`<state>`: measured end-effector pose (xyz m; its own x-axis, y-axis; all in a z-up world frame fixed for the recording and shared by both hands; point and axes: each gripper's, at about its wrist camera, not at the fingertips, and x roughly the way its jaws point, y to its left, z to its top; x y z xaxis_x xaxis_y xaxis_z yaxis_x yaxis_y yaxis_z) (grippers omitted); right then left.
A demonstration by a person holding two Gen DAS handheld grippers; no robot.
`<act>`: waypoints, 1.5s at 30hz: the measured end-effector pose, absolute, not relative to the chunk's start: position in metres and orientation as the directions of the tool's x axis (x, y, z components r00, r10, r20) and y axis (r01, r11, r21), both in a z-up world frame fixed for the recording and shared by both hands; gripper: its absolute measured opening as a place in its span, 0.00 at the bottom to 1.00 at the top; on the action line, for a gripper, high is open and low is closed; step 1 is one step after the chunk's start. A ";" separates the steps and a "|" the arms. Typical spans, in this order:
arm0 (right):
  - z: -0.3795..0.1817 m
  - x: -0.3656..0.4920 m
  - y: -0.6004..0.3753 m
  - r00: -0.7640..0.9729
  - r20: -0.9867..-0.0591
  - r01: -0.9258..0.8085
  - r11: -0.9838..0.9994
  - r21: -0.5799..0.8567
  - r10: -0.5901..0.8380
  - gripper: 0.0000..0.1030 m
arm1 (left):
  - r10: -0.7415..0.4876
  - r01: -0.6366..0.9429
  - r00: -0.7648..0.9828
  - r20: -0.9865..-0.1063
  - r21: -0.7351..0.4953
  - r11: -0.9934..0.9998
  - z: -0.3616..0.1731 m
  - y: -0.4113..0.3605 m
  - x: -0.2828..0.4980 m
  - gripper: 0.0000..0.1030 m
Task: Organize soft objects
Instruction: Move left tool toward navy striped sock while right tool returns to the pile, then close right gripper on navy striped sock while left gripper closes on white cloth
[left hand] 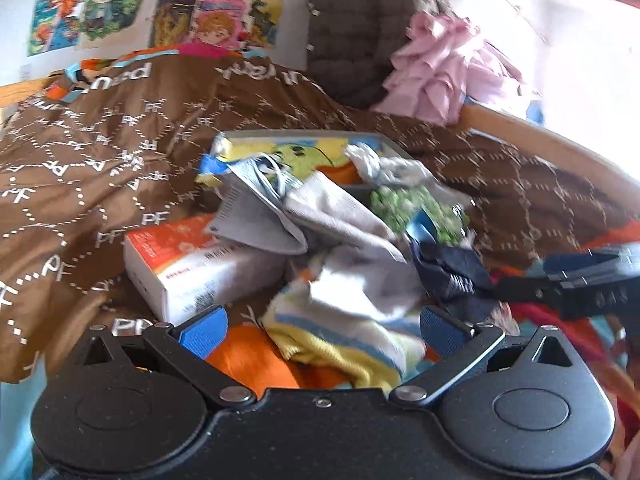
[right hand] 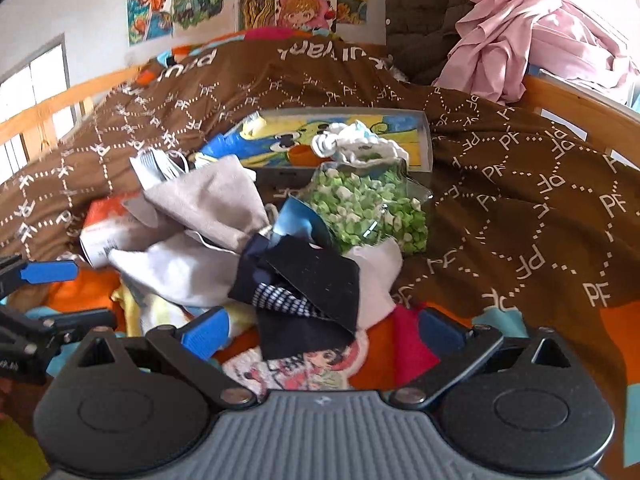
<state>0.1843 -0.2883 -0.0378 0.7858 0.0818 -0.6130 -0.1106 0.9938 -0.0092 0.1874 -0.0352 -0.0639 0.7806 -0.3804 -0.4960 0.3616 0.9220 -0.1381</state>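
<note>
**Op:** My left gripper (left hand: pixel 322 330) has its jaws spread wide, nothing between them. The blue pads sit low over a yellow and white striped cloth (left hand: pixel 344 336) at the near edge of the pile.

**Desk:** And the right one?

**Op:** The right gripper (right hand: pixel 324 330) is also open and holding nothing. Directly ahead of its jaws lies a dark navy cloth (right hand: pixel 308 280) with a checked patch, its long axis running from far left towards near right, on top of the heap.

**Desk:** Where is the heap itself?

**Op:** On a bed, over a brown quilt (right hand: pixel 520 184) printed with "PF". I see a grey cloth (right hand: pixel 216 200) draped up to the left, a white cloth (right hand: pixel 176 268) under it, and a clear bag of green and white bits (right hand: pixel 372 208) just beyond the navy piece.

**Desk:** Anything behind that?

**Op:** A shallow grey tray (right hand: pixel 426 140) with a cartoon print inside, long side across my view, holding a small white bundle (right hand: pixel 344 142). An orange and white box (left hand: pixel 192 264) lies left of the heap. Pink clothing (right hand: pixel 528 36) is heaped at the far right.
</note>
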 end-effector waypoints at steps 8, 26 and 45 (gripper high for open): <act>-0.042 0.192 -0.285 0.775 -0.625 -0.137 0.990 -0.028 0.090 1.00 | -0.431 0.447 0.733 -0.526 -0.106 0.888 -0.080 -0.047 0.183 0.99; -0.056 0.222 -0.281 0.834 -0.544 -0.084 0.995 0.048 0.097 0.89 | -0.418 0.438 0.730 -0.540 -0.099 0.893 -0.092 -0.066 0.202 0.97; -0.071 0.234 -0.268 0.790 -0.602 -0.120 0.992 0.030 0.114 0.60 | -0.485 0.426 0.731 -0.481 -0.234 0.874 -0.087 -0.051 0.223 0.66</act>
<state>0.2335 -0.2679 -0.0707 0.7902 0.1137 -0.6023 -0.1195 0.9924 0.0305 0.2232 -0.0515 -0.0865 0.7307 -0.4847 -0.4807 0.4260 0.8740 -0.2338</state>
